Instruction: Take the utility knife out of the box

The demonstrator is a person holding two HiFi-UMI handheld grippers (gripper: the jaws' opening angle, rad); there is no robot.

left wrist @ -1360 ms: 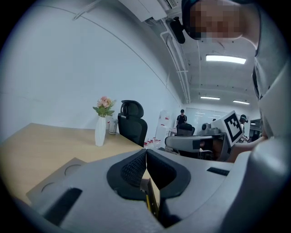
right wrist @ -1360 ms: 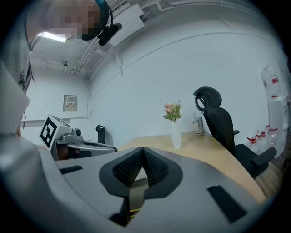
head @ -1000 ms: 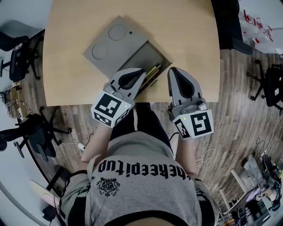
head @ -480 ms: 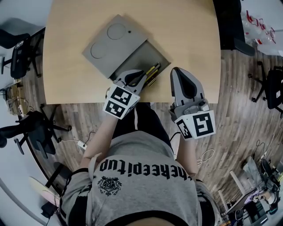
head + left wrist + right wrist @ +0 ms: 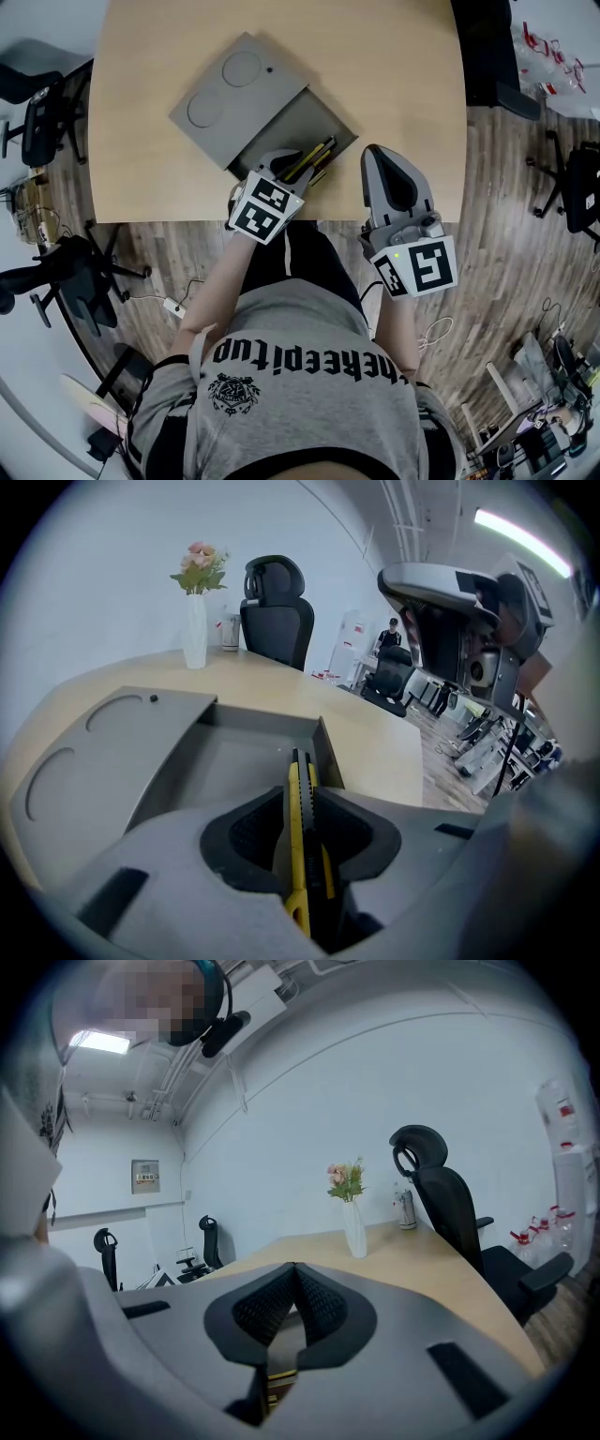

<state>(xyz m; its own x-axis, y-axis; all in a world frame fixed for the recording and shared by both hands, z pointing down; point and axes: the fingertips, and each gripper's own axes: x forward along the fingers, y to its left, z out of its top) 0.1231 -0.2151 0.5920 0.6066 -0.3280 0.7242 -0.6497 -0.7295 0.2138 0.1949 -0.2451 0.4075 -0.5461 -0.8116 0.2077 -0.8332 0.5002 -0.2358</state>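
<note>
A yellow and black utility knife (image 5: 311, 157) lies in the open grey box (image 5: 292, 120) near the table's front edge. My left gripper (image 5: 284, 170) points steeply down into the box's near end. In the left gripper view the knife (image 5: 293, 855) runs lengthwise between the jaws of the left gripper (image 5: 302, 803), which have just been opening; a gap shows beside the left pad. My right gripper (image 5: 378, 156) hovers to the right of the box over the table edge. In its own view the right gripper (image 5: 294, 1274) has its pads touching and nothing between them.
The box's flat lid (image 5: 225, 92), with two round recesses, lies pushed to the far left of the box. A white vase of flowers (image 5: 195, 630) and a black office chair (image 5: 275, 609) stand at the table's far side. Wooden floor lies below the table's front edge.
My left gripper has dropped and tipped downward into the box's near end, over the knife. The right gripper has kept still.
</note>
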